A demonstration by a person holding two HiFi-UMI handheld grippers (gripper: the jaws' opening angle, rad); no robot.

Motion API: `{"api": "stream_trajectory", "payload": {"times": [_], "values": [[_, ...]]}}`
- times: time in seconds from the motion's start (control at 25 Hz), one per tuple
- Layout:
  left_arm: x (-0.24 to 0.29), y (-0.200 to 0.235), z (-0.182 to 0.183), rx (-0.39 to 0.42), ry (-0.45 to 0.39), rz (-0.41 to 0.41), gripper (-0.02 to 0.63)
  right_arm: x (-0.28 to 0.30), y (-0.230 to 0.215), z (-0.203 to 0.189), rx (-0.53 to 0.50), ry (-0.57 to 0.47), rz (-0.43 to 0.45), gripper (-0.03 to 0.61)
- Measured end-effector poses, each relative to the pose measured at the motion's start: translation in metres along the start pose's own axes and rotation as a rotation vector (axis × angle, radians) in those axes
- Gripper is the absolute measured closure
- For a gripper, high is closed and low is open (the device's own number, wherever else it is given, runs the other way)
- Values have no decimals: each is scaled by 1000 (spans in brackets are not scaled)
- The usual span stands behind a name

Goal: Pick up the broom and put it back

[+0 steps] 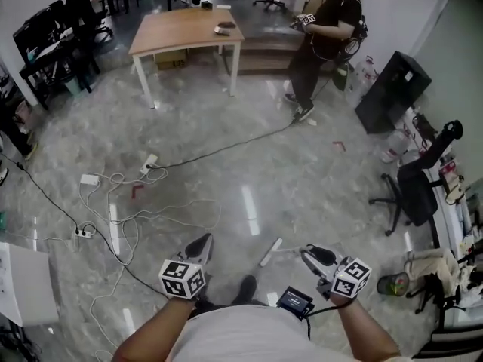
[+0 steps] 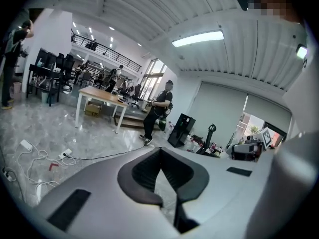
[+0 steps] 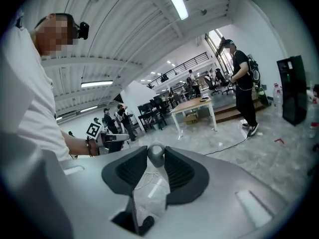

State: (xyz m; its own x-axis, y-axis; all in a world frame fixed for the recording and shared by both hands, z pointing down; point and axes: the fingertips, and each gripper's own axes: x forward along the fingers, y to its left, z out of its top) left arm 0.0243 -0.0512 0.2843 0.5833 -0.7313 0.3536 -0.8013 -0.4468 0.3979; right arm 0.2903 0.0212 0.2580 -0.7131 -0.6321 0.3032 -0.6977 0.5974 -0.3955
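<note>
In the right gripper view a grey rod with a rounded end, the broom handle (image 3: 155,156), stands between the tips of my right gripper (image 3: 155,159), and both pads press on its sides. In the head view the right gripper (image 1: 308,252) is low at the right, angled up and left, with a thin pale line (image 1: 290,250) leading from its tips to a white bar (image 1: 270,252) over the floor. I cannot tell whether that bar is broom or a light's reflection. My left gripper (image 1: 204,241) hangs at the left, its jaw tips meeting with nothing between them (image 2: 160,151).
Loose cables and power strips (image 1: 113,202) sprawl over the glossy floor at the left. A wooden table (image 1: 189,29) stands far ahead, and a person (image 1: 324,36) stands beside steps. A black cabinet (image 1: 392,89) and an office chair (image 1: 411,191) line the right.
</note>
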Motion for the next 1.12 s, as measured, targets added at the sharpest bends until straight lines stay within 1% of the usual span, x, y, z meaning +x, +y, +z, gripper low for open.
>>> {"api": "stream_trajectory", "payload": {"times": [0.12, 0.2, 0.28, 0.32, 0.36, 0.44, 0.6, 0.72, 0.8, 0.84, 0.96, 1.04, 1.12], "values": [[4, 10, -11, -26, 21, 18, 606, 34, 4, -11, -61, 80, 32, 471], [2, 20, -21, -46, 38, 44, 606, 77, 8, -36, -121, 190, 62, 469], [-1, 35, -30, -61, 48, 79, 606, 132, 12, -71, -220, 333, 89, 459], [-2, 45, -35, -67, 50, 97, 604, 163, 17, -86, -279, 388, 106, 423], [-4, 57, -40, -76, 53, 114, 604, 193, 24, -99, -329, 424, 128, 423], [-14, 80, -59, -103, 66, 153, 604, 245, 46, -126, -376, 464, 181, 425], [-39, 137, -103, -157, 78, 243, 604, 318, 80, -179, -346, 499, 276, 430], [-48, 178, -127, -191, 86, 284, 606, 352, 96, -197, -350, 491, 313, 456], [-51, 193, -131, -202, 92, 289, 606, 360, 104, -198, -343, 489, 320, 467], [-51, 197, -127, -199, 92, 286, 606, 362, 108, -191, -336, 479, 320, 473], [-48, 202, -96, -164, 66, 262, 606, 368, 119, -148, -308, 395, 310, 507], [-48, 190, -75, -140, 46, 242, 604, 359, 127, -120, -306, 337, 299, 538], [-54, 167, -56, -128, 37, 223, 605, 339, 138, -97, -308, 296, 289, 566]]}}
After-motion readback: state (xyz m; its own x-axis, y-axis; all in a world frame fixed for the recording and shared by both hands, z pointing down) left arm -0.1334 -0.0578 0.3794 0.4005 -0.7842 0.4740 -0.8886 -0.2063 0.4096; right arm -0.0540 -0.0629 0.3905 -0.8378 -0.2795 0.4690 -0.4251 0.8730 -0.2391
